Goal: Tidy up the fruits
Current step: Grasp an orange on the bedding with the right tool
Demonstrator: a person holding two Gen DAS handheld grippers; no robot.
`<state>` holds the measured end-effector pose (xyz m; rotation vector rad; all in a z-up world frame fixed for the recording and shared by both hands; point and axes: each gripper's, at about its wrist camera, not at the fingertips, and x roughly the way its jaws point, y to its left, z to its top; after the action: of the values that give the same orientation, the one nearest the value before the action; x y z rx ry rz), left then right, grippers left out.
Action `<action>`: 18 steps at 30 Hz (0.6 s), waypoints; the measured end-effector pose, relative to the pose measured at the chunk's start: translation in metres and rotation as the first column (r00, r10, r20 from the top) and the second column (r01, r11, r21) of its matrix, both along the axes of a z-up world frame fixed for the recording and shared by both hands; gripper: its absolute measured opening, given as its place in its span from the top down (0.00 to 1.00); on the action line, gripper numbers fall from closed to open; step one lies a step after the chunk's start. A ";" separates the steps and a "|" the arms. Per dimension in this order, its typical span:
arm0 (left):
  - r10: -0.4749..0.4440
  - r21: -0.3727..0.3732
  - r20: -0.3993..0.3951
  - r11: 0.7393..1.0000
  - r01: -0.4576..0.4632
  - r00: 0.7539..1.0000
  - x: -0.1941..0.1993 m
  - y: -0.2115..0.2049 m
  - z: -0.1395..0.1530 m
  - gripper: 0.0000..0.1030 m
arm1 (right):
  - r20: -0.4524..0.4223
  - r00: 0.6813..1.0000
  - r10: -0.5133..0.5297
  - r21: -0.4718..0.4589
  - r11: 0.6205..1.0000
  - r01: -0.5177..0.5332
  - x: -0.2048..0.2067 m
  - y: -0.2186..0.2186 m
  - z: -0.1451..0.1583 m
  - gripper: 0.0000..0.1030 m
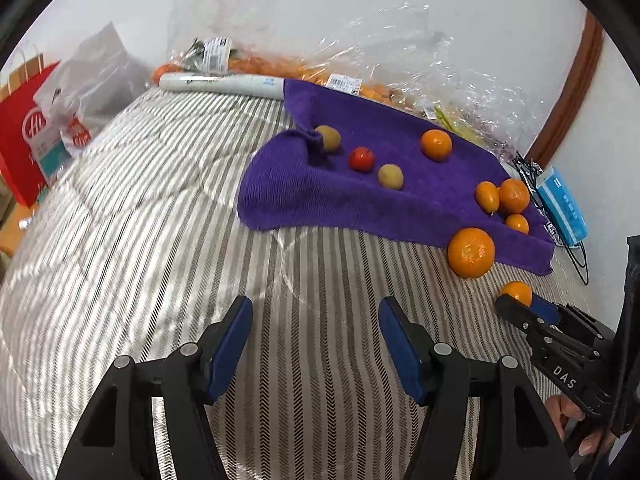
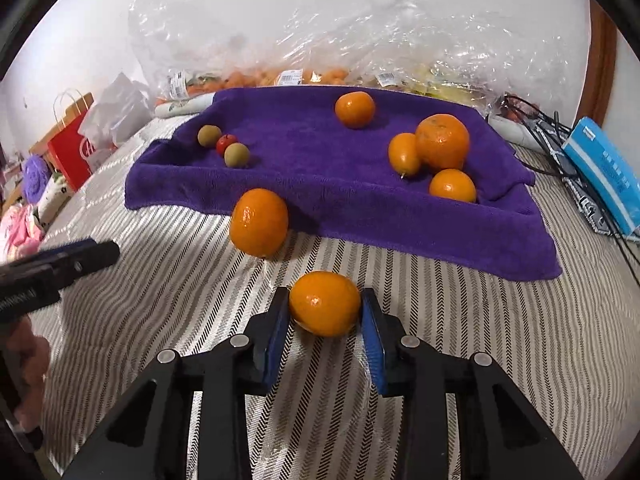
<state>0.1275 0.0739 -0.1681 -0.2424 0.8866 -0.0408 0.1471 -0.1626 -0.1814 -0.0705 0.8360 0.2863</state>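
Soft, even indoor light, faint shadows, glare on the plastic wrap (image 2: 360, 32), and heavy fisheye bending with dark corners.

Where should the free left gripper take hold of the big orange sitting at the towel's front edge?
Grip the big orange across its widest middle, one pad on each side. It is round and rests on the striped cover against the purple towel, so come from the open front, over the cover; the left gripper is open.
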 end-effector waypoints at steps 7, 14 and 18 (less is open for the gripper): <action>0.012 0.057 0.031 0.998 -0.013 0.999 -0.004 -0.007 -0.004 0.41 | -0.027 1.000 -0.009 0.067 0.998 0.011 0.004 -0.007 -0.002 0.66; 0.015 0.050 0.031 0.999 -0.017 0.999 -0.004 -0.005 -0.005 0.40 | -0.035 0.999 -0.017 0.062 0.998 0.019 0.003 -0.008 -0.002 0.66; 0.005 0.089 0.019 0.996 -0.007 1.000 -0.002 -0.012 -0.006 0.36 | -0.045 0.999 -0.019 0.075 0.997 0.023 0.005 -0.010 -0.002 0.66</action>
<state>0.1257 0.0619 -0.1738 -0.1615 0.8671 0.0017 0.1520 -0.1724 -0.1838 0.0151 0.8685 0.3002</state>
